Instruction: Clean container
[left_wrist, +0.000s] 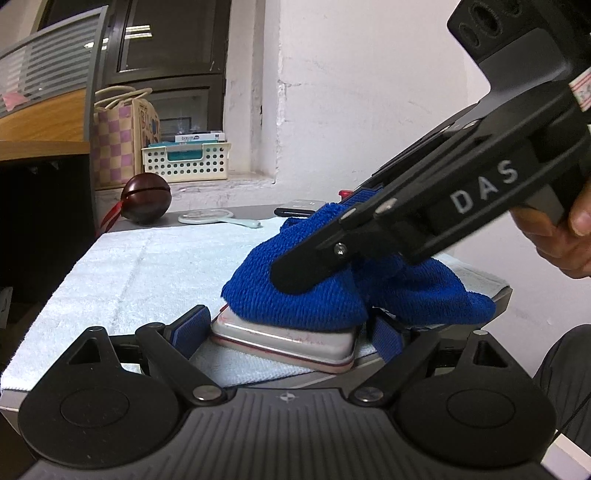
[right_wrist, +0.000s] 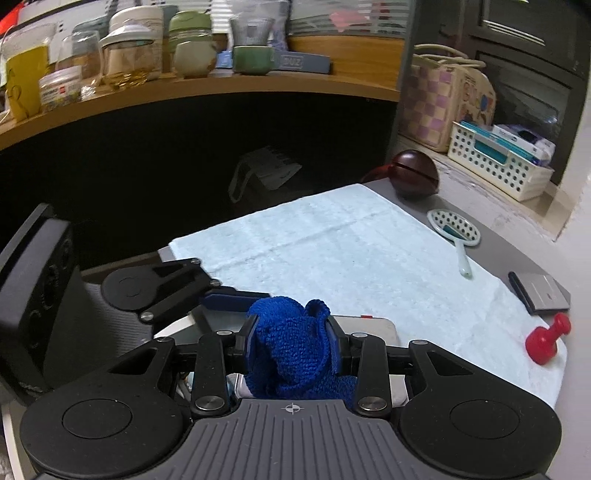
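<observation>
A shallow metal container (left_wrist: 288, 341) with a reddish rim lies on a pale blue towel (left_wrist: 147, 266). My left gripper (left_wrist: 288, 332) is shut on it, its blue pads against the container's two sides. A bunched blue cloth (left_wrist: 306, 299) rests on top of the container. My right gripper (left_wrist: 295, 277) comes in from the upper right, held by a hand (left_wrist: 565, 236), and is shut on that cloth. In the right wrist view the blue cloth (right_wrist: 291, 347) fills the space between the right gripper (right_wrist: 293, 349) pads, and the container (right_wrist: 373, 325) shows just beyond.
On the table behind lie a white hand mirror (right_wrist: 456, 229), a dark red ball-shaped object (right_wrist: 415, 173), a grey flat case (right_wrist: 541, 291) and a red knob-shaped piece (right_wrist: 546, 338). A white perforated basket (right_wrist: 498, 162) and a checked bag (right_wrist: 439, 99) stand on the sill. Cups crowd the wooden shelf (right_wrist: 184, 88).
</observation>
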